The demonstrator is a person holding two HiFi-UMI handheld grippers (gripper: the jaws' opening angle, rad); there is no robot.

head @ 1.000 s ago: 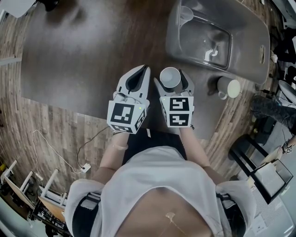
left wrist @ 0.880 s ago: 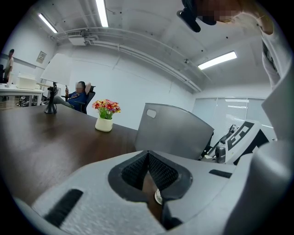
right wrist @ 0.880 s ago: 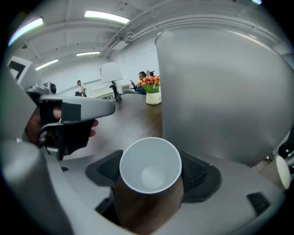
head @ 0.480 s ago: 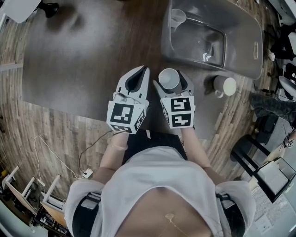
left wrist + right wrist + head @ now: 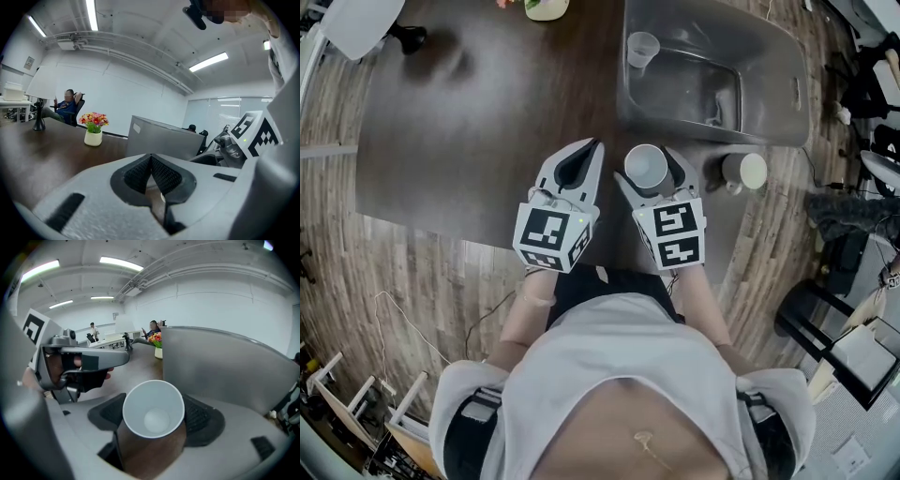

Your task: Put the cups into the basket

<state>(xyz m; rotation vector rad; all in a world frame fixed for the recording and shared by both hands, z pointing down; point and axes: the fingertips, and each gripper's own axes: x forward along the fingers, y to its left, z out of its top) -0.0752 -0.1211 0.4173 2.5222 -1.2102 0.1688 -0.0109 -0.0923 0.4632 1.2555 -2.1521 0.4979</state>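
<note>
Hold paper cup (image 5: 152, 411) pinched upright in right gripper (image 5: 650, 176), near basket (image 5: 773, 58) — carry level over rim, lower well inside before releasing. Leave left gripper (image 5: 596, 144) pressed together, empty – off to the side

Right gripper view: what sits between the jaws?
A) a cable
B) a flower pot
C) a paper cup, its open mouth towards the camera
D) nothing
C: the right gripper is closed on a cup, with a dark pad on either side of it and its white inside facing the camera.
</note>
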